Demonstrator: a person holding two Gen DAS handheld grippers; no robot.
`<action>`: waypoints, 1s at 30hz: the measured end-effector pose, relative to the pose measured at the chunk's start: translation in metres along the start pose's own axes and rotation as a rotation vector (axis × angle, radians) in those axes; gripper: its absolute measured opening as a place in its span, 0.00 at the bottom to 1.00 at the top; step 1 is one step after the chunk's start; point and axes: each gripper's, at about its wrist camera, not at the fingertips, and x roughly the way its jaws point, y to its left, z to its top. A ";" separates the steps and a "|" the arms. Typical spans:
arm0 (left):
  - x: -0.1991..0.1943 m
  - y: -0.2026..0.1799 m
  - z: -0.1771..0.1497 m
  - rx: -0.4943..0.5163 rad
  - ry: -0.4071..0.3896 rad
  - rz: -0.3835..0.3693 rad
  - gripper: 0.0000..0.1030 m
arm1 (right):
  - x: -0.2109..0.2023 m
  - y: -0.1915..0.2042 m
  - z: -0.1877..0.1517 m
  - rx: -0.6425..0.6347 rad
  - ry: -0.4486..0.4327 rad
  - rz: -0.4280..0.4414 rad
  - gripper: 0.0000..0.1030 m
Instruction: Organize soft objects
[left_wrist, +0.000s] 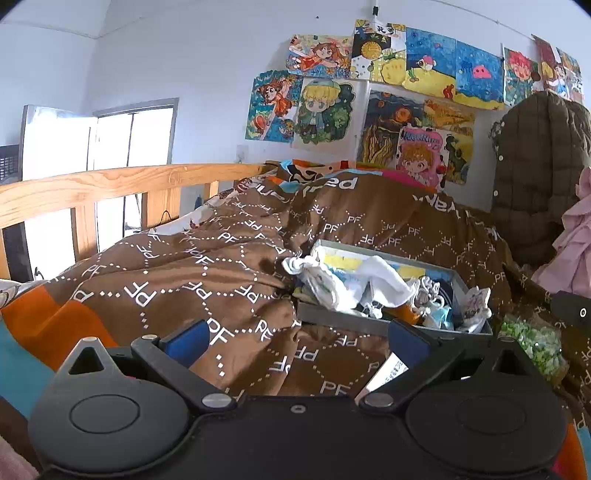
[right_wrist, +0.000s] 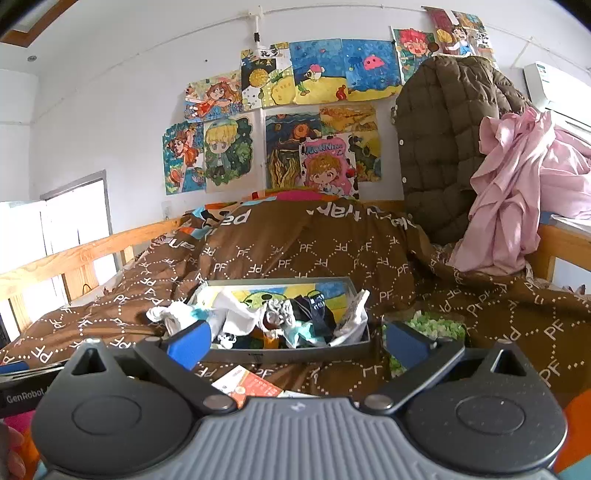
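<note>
Left wrist view: the left gripper (left_wrist: 297, 341) hovers with fingers spread and empty over the brown duvet (left_wrist: 229, 254); the grey tray (left_wrist: 332, 319) of small garments (left_wrist: 354, 284) lies ahead and right, its long axis running left-near to right-far. Right wrist view: the right gripper (right_wrist: 295, 345), likewise spread and empty, faces the tray broadside. The garments appear light, limp and non-fragile; pinch a bunched fold at the top of the heap.

A tray (right_wrist: 284, 356) is set on the quilt (right_wrist: 295, 254) mid-bed, with socks (right_wrist: 236, 317) piled in it. A bag (right_wrist: 439, 325) is placed just right of the tray. A railing (left_wrist: 110, 184) is seen at left, drawings (right_wrist: 295, 122) on the wall behind, and a jacket (right_wrist: 443, 147) and cloth (right_wrist: 517, 192) at right rear.
</note>
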 end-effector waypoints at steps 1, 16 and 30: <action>-0.001 0.000 0.000 -0.002 0.000 0.000 0.99 | -0.001 0.000 -0.001 -0.001 0.002 -0.003 1.00; -0.006 -0.003 -0.005 0.025 0.022 -0.012 0.99 | -0.009 0.003 -0.011 -0.019 0.035 -0.027 1.00; -0.003 -0.007 -0.010 0.078 0.067 0.003 0.99 | -0.006 0.002 -0.014 -0.017 0.077 -0.020 1.00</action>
